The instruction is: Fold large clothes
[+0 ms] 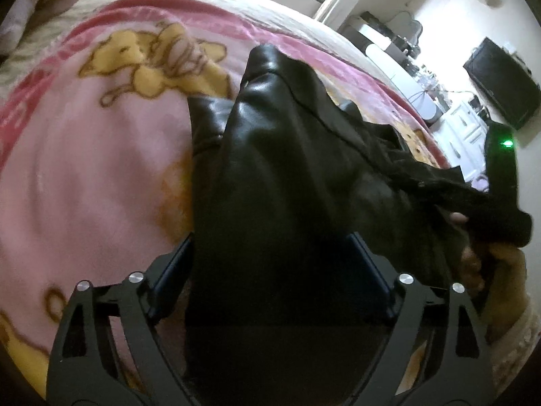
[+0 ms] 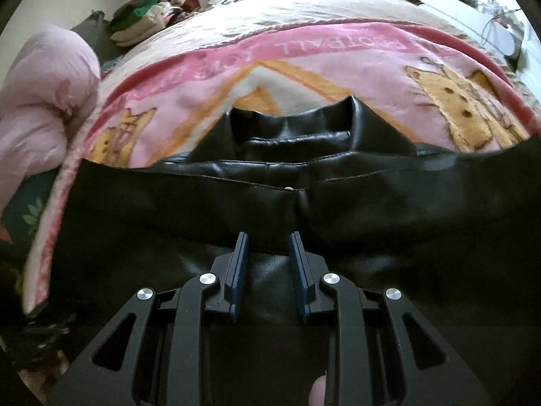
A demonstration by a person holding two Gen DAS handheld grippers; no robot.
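A black leather jacket (image 1: 270,155) lies on a pink cartoon blanket (image 1: 84,169) on the bed. In the left wrist view a thick fold of it drapes between the wide-spread fingers of my left gripper (image 1: 270,270), which is open around it. The other gripper (image 1: 500,169) with a green light shows at the right, with black cloth by it. In the right wrist view the jacket (image 2: 270,196) spreads wide, collar (image 2: 290,125) far. My right gripper (image 2: 268,240) hovers just over the leather, its blue pads (image 2: 238,270) a narrow gap apart with nothing between them.
A pink pillow (image 2: 40,101) lies at the bed's left. Folded clothes (image 2: 142,20) are piled beyond the bed. A black screen (image 1: 503,81) and white furniture (image 1: 463,125) stand at the room's far right. The cream bedspread (image 2: 304,10) runs beyond the blanket.
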